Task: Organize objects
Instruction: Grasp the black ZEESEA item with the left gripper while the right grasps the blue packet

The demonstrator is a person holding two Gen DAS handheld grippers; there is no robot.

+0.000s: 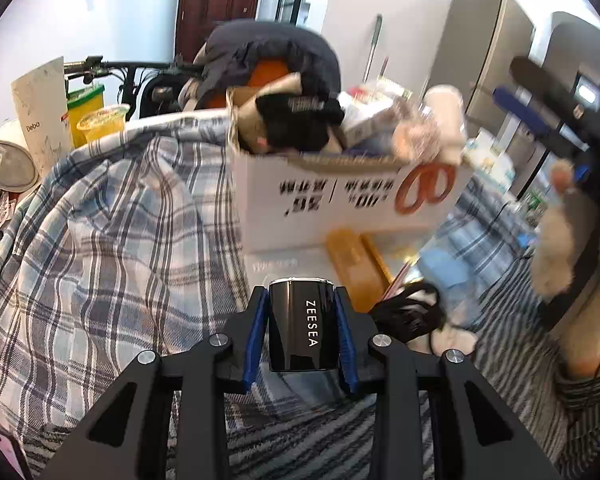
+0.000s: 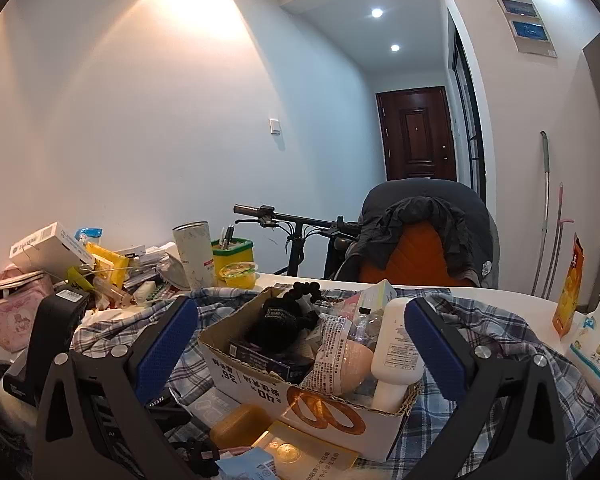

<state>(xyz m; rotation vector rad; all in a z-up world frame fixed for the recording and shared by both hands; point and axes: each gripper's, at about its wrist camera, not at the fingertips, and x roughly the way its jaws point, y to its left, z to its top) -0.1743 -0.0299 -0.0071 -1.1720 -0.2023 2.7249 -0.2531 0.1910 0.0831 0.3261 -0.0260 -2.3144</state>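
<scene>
Between the left gripper's point(image 1: 302, 330) two blue pads sits one black cylindrical container point(image 1: 302, 326) lettered ZEESEA, upright, and both pads press on its sides, so the fingers are clamped on it at a narrow gap. Beyond those fingertips stands one white cardboard box point(image 1: 340, 196), heaped with a black pouch, a packet and a white bottle; one amber bar lies between the fingertips and the box wall. To the left of the fingers one plaid cloth point(image 1: 100, 240) spreads wide and bare, the roomiest stretch. To their right a hand point(image 1: 560, 248) holds something dark, though blur hides what. The right gripper point(image 2: 300, 344) has its fingers wide apart with nothing pressed between them; past them the same box point(image 2: 260, 384) fills the gap, its near edge close below, with one white bottle point(image 2: 396, 352) beside the right-hand pad.
</scene>
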